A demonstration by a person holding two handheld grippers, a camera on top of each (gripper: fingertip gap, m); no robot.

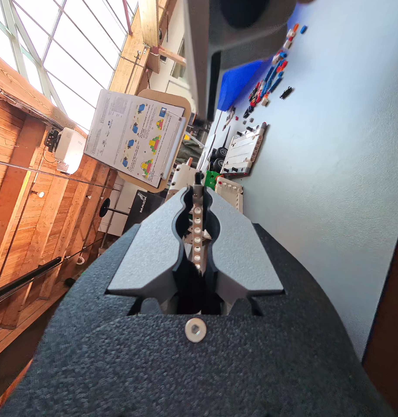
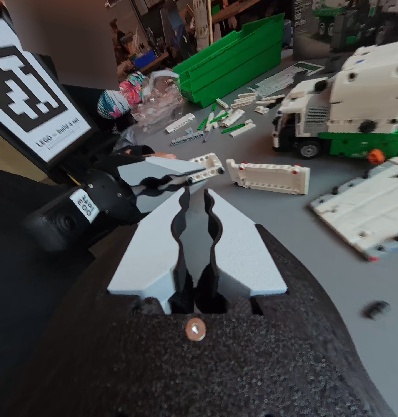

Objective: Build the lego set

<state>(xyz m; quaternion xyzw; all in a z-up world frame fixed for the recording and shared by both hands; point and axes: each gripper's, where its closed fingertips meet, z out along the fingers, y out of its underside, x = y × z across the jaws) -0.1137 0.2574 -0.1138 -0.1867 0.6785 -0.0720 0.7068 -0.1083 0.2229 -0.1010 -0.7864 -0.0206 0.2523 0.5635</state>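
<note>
Two grippers meet over the grey table (image 2: 283, 225). Nearest, the right gripper (image 2: 196, 191) has its fingers apart with bare table between them. Just beyond, the left gripper (image 1: 199, 191) is clamped on a white holed beam (image 1: 197, 230) (black pins at its ends). Past that a white panel (image 2: 272, 178) lies mid-table, then a truck (image 2: 342, 117), blurred, probably unfinished, and a green bin (image 2: 229, 67) near the far edge.

matt grey tabletop (image 2: 272, 225), glossy white plastic panel (image 2: 272, 178)

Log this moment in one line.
left gripper: clamped on white holed beam | right gripper: open, empty | white panel: on table
</note>
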